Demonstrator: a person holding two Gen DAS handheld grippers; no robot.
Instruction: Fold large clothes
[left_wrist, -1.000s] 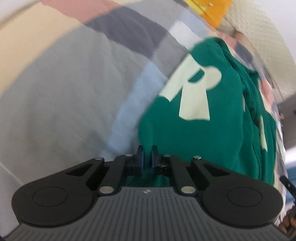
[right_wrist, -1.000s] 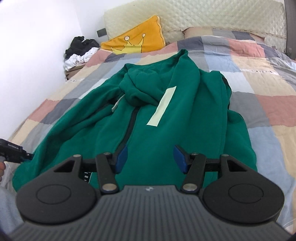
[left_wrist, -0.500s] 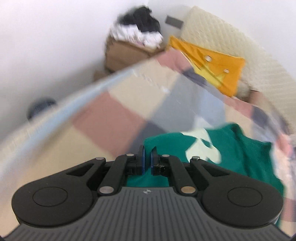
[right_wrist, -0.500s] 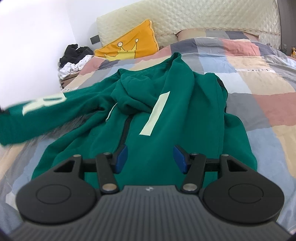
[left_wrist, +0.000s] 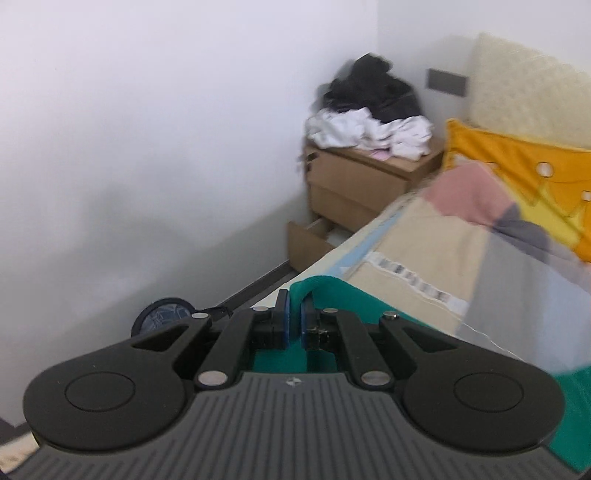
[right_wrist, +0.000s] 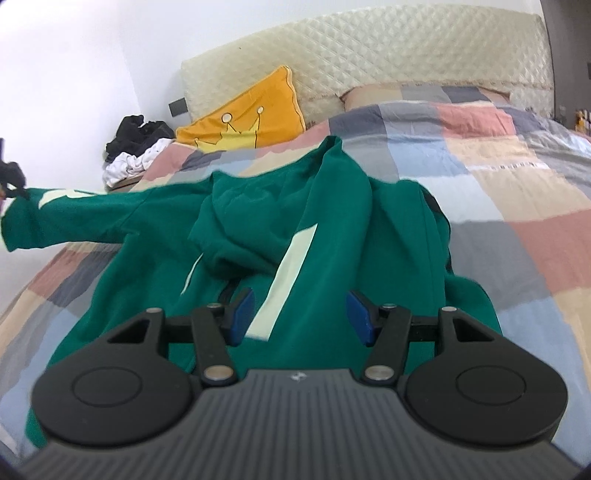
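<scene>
A large green hoodie (right_wrist: 332, 229) with pale stripes lies crumpled on the checked bedspread (right_wrist: 517, 192). My left gripper (left_wrist: 294, 320) is shut on the cuff of its left sleeve (left_wrist: 325, 290) and holds it up at the bed's left side. In the right wrist view that sleeve (right_wrist: 85, 218) stretches out to the left, off the bed, with the left gripper (right_wrist: 13, 181) at its end. My right gripper (right_wrist: 299, 314) is open and empty, low over the hoodie's front near a pale stripe (right_wrist: 288, 277).
An orange crown cushion (right_wrist: 243, 118) leans on the quilted headboard (right_wrist: 369, 62). A wooden nightstand (left_wrist: 354, 181) with a pile of clothes (left_wrist: 373, 114) stands by the bed's left side, its bottom drawer open. A white wall (left_wrist: 147, 147) is on the left.
My left gripper has lifted the sleeve and pulled it out to the left, beyond the bed's edge. The sleeve is now stretched straight. My right gripper has stayed open over the hoodie.
</scene>
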